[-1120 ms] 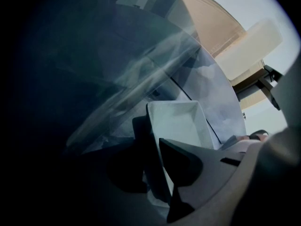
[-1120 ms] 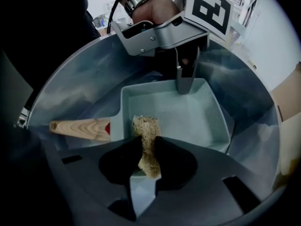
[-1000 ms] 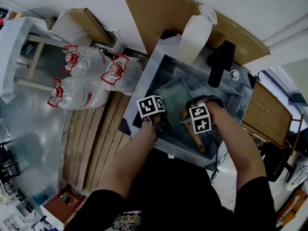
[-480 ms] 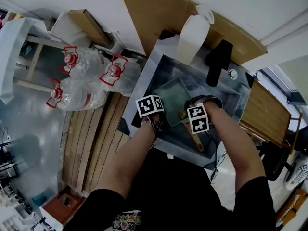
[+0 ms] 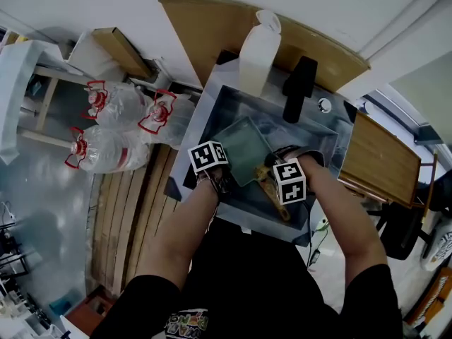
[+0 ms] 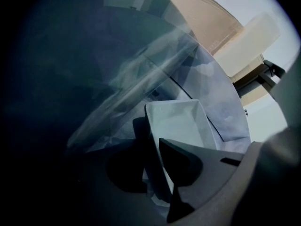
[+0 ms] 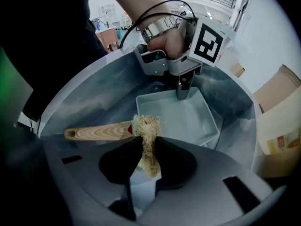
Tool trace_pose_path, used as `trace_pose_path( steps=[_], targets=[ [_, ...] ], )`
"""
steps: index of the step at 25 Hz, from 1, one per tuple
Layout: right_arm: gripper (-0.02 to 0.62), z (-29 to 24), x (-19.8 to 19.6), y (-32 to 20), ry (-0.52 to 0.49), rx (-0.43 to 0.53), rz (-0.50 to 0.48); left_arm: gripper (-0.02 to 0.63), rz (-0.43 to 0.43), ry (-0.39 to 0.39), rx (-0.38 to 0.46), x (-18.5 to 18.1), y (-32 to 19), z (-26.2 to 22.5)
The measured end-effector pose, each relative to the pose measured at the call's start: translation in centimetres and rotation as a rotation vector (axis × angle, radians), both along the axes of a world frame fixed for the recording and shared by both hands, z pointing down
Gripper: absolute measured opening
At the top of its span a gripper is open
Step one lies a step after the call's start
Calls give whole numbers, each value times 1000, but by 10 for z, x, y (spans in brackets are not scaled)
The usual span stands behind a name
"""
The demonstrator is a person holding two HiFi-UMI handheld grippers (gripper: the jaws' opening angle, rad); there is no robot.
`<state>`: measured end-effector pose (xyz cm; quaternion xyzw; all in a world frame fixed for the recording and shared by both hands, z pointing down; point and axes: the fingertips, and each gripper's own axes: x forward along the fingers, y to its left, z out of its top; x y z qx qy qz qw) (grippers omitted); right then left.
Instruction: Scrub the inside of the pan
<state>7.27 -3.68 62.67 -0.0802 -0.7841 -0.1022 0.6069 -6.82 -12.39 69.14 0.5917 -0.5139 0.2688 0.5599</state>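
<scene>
Right gripper view: your right tongs (image 7: 148, 149) clench the scrubber (image 7: 146, 124) at the rim of the pan (image 7: 181, 116) in the sink (image 7: 94, 93); your left tongs (image 6: 153, 160) pinch its wall. Hold firm and press the scrubber flat inside.

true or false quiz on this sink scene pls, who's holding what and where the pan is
1. The right hand-held gripper is shut on a fibrous tan scrubber. True.
2. The pan is round. False: it is rectangular with straight walls.
3. The left hand-held gripper clamps the pan's wall, one jaw inside and one outside. True.
4. The pan lies on the wooden floor. False: it sits inside the metal sink.
5. A white jug stands at the sink's far side. True.
</scene>
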Motion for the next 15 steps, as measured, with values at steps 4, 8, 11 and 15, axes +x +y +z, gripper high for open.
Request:
trace_pose_path(
  steps=[4, 8, 11, 15],
  targets=[
    [95, -25, 1, 1, -144, 30, 188, 81, 30, -45, 15, 1, 0, -2],
    [97, -49, 3, -1, -311, 58, 426, 81, 42, -93, 32, 0, 1, -7],
    [97, -65, 7, -1, -421, 50, 576, 81, 44, -117, 46, 0, 2, -14],
    [97, -83, 17, -4, -532, 64, 711, 81, 38, -136, 73, 1, 2, -25]
  ],
)
